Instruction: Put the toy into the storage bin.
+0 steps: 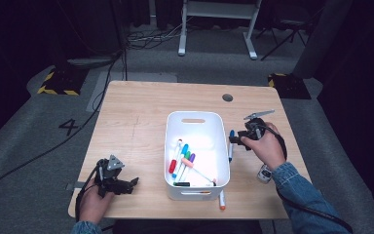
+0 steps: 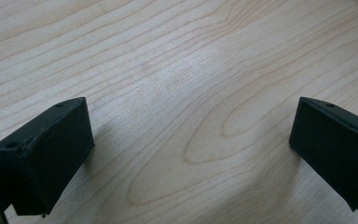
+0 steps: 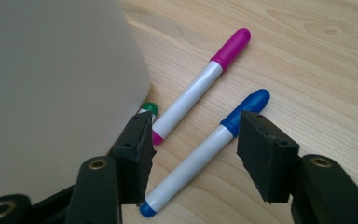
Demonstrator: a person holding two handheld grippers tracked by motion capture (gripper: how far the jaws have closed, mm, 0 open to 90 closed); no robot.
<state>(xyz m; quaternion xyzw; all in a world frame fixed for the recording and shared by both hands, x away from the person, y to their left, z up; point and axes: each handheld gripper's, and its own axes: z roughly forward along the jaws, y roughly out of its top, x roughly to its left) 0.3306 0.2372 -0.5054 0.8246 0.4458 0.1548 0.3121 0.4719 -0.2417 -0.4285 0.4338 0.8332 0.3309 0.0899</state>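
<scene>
Right tool [image 3: 193,149]: spread wide over the blue pen [image 3: 205,154], not pinching it.
Left tool [image 2: 191,154]: spread, on the bare counter [image 2: 177,70].
Bin [image 1: 173,127]: holds pens.

Looked like a lab or recording studio to me, not a home. I saw a bare wooden table [image 1: 141,105] on grey carpet [image 1: 24,161], dark curtains all round, cables [image 1: 148,36] trailing across the floor past the table's far left corner, hazard-striped black-yellow blocks [image 1: 58,83] off both far corners, a white desk frame [image 1: 216,24] behind, and a "4" [image 1: 69,126] marked on the carpet.
</scene>
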